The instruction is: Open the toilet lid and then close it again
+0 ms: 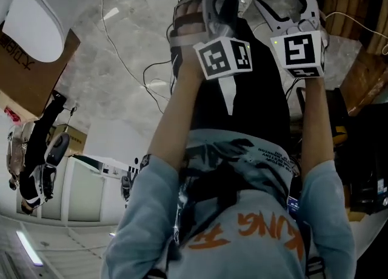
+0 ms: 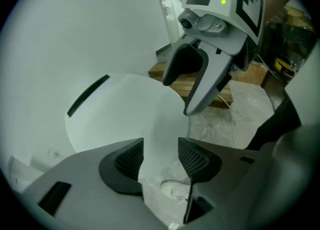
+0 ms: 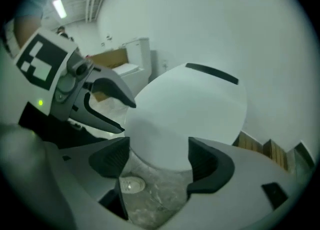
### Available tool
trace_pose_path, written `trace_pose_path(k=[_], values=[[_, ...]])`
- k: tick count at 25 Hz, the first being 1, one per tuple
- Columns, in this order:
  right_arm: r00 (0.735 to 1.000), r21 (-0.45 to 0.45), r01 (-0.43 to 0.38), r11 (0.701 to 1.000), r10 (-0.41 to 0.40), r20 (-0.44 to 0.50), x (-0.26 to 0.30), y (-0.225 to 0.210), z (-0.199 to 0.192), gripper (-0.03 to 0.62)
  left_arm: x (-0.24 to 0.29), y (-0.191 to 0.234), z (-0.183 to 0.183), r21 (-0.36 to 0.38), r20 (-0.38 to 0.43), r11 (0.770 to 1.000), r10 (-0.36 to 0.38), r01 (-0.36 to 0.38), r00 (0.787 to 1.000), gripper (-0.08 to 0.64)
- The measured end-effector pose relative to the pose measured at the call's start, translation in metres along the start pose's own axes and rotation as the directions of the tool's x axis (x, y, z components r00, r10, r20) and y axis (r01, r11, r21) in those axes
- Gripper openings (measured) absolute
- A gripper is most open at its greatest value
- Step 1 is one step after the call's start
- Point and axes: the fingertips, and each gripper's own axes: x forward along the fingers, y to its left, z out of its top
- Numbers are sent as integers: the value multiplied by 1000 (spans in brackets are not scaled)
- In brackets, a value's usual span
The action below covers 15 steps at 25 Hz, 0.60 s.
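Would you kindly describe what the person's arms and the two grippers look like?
Both the left gripper and the right gripper are grey plastic with curved jaws and black textured pads. Each carries a white cube with black square markers and a small green light. The arms are bare below light blue short sleeves.

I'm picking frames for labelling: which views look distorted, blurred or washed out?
Left gripper view and right gripper view: strong fisheye bending, dark rounded corners, the white toilet lid almost blending into the white wall. Head view: fairly sharp, evenly lit.
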Motion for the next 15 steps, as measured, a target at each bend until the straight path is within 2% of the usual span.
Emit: trace_pose_path(k=[1,3,7,10,13,15], values=[[1000,-66,-14,998,13,-27,9,9,-7,403,6,-7,-7,40,-16,999,-25,26,1000,253],[998,-188,-36,981,25,-64,21,25,-17,433,15,-20,-19,104,-43,993,-54,59,998,318],[994,-414,-38,909,-6,-105,47,40,-25,456,33,-20,-33,199,-47,980,9,0,999,343],[989,-493,-36,869,-41,-144,67,47,-34,497,42,-25,-41,233,-62,971,72,-55,995,365],[985,-586,7,810,-108,-138,73,39,-41,499,46,-33,-35,241,-51,964,128,-112,991,365],[981,-630,39,776,-150,-124,73,34,-41,497,47,-33,-36,255,-44,960,134,-119,990,364]])
